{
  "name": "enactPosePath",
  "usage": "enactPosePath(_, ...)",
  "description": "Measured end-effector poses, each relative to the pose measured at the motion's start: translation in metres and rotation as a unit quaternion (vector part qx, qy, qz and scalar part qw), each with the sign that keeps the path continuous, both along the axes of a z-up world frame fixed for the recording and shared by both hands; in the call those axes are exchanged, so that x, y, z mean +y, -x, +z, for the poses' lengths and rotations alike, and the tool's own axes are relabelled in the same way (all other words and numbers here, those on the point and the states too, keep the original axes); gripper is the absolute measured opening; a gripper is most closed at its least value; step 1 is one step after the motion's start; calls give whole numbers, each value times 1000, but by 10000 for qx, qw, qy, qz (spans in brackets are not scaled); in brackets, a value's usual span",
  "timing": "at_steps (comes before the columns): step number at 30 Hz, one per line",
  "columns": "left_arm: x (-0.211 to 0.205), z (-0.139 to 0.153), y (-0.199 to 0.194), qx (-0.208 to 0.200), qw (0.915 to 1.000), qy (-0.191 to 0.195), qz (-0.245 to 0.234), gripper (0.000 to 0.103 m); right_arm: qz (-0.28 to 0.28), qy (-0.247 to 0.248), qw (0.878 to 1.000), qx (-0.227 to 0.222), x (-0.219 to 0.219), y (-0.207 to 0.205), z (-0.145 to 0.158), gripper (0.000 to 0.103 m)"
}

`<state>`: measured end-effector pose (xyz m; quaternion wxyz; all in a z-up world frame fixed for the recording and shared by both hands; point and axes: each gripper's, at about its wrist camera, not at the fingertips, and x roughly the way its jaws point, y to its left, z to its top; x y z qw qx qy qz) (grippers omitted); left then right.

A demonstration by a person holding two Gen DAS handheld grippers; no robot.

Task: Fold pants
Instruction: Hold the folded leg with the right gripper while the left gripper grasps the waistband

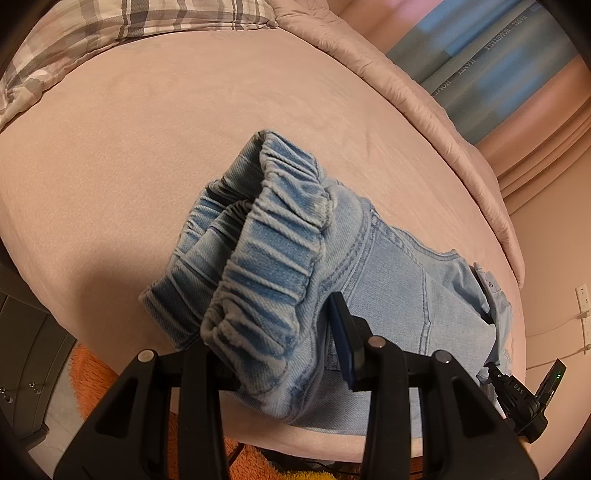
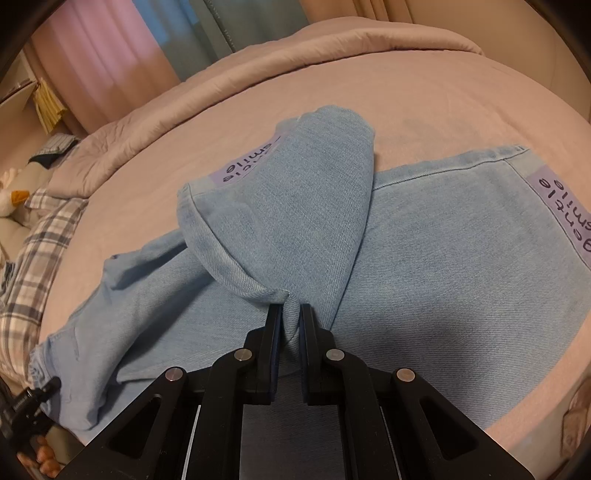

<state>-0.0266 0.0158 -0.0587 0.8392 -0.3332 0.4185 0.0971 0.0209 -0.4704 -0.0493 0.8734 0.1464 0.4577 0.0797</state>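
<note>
Right gripper (image 2: 290, 321) fingers pinching pants (image 2: 424, 258) leg fabric, left gripper (image 1: 280, 332) fingers clamping elastic waistband (image 1: 266, 266)

Pants (image 2: 424, 258): light blue denim, washed; darker blue in folds of waistband (image 1: 266, 258). Lilac patches (image 2: 557, 214) with black lettering at leg hems. Bedspread (image 1: 147, 147): dusty pink, plain. Pillow (image 1: 110, 22): plaid, grey and brown on white. Grippers: left (image 1: 284, 365) and right (image 2: 290, 332) black, with silver pivot pins and dark blue pads (image 1: 343, 339). Curtains (image 2: 99, 55): pink, beside a teal one (image 2: 207, 33). Rug (image 1: 88, 365): orange, shaggy. Plush toy (image 2: 11, 199): white with orange beak.
</note>
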Motion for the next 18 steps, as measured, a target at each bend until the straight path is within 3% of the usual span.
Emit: enactPosePath(18,-2,1,-3,-2,10000,-91,-26,39,-16,27,10000,-6,1,0,0,4)
